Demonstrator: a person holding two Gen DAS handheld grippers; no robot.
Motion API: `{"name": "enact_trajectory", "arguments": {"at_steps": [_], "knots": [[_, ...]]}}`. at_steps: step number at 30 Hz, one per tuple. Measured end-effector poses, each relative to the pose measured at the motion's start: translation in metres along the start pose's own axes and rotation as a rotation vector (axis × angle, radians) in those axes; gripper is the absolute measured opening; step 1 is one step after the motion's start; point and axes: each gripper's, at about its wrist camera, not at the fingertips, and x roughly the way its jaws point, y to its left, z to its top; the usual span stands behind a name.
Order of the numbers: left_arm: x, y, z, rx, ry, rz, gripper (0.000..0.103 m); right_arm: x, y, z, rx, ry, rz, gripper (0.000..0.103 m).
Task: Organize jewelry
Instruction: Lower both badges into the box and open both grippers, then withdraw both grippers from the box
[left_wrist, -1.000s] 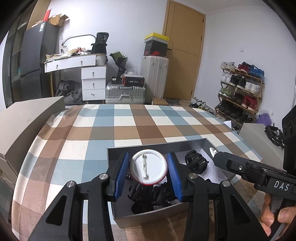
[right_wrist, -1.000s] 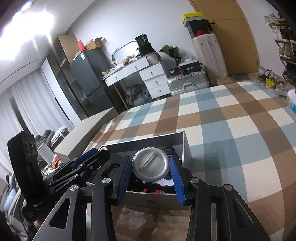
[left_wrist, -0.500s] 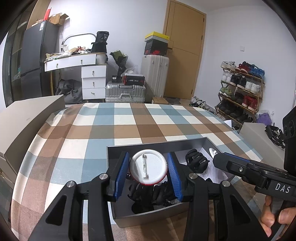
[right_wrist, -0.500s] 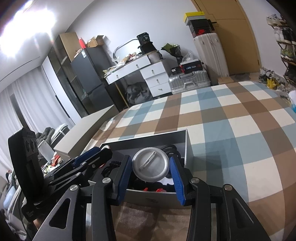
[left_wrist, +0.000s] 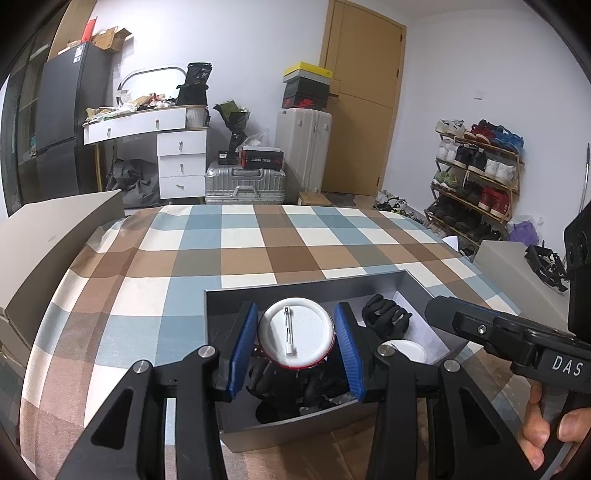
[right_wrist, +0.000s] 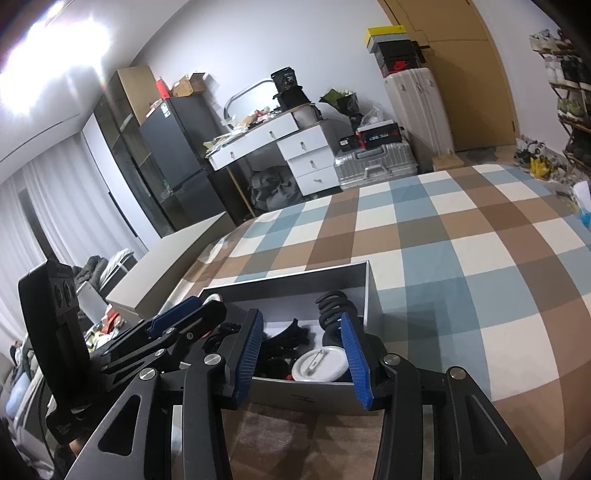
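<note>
The left gripper (left_wrist: 295, 349) has a round pin badge (left_wrist: 295, 338) pinched between its blue pads (left_wrist: 242, 349), white back and clasp facing us, a red rim peeking out underneath, held up over the grey box (left_wrist: 417, 286). Over on the other side, the right gripper (right_wrist: 304, 354) is letting go: its jaws are opening, both blue pads standing clear of a second badge (right_wrist: 319, 367), which lies down in the box at the near wall, pin side up, nothing pressing on it.

Look into that box and it's a dark jumble. From the left camera, a black claw clip (left_wrist: 386, 319) sits on the white liner towards the right, and a tangle of black hair accessories (left_wrist: 295, 387) fills the near half under the held badge. From the right camera, a black spiral hair tie (right_wrist: 336, 306) is up against the far right corner.

In the left view the person's right hand (left_wrist: 550, 432) is wrapped around the handle of the other tool.

The box itself rests on a checked bedspread (left_wrist: 258, 243) of blue, brown and cream. Beyond the bed: a white dressing table (left_wrist: 147, 123) piled with clutter, a silver suitcase (left_wrist: 245, 182) on the floor, and a shoe rack (left_wrist: 476, 177) along the right wall.
</note>
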Motion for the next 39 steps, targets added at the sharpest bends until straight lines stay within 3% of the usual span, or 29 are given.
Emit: {"name": "enact_trajectory", "arguments": {"at_steps": [4,6,8,11,14,18,25,39], "knots": [[-0.001,-0.003,0.0,0.018,0.002,-0.01,0.04,-0.005,0.002,0.001,-0.005,-0.012,-0.002,0.054],[-0.002,-0.004,-0.001,0.023,0.006,0.002,0.055,-0.009,0.002,0.002,-0.002,-0.024,-0.018,0.077],[-0.008,-0.003,-0.002,0.022,-0.005,0.001,0.072,-0.014,0.001,0.002,0.004,-0.043,-0.021,0.085],[-0.018,-0.003,-0.003,0.019,-0.023,-0.005,0.084,-0.023,0.0,0.004,0.007,-0.055,-0.027,0.094],[-0.033,-0.002,-0.008,0.022,-0.047,0.015,0.086,-0.033,0.003,0.002,-0.008,-0.061,-0.028,0.103],[-0.052,0.003,-0.015,0.011,-0.1,0.043,0.102,-0.04,0.01,-0.005,-0.063,-0.038,-0.016,0.103],[-0.072,0.006,-0.022,0.03,-0.152,0.086,0.102,-0.051,0.028,-0.023,-0.206,-0.056,-0.041,0.103],[-0.068,0.003,-0.031,0.074,-0.149,0.091,0.102,-0.06,0.024,-0.036,-0.24,-0.175,-0.044,0.103]]}}
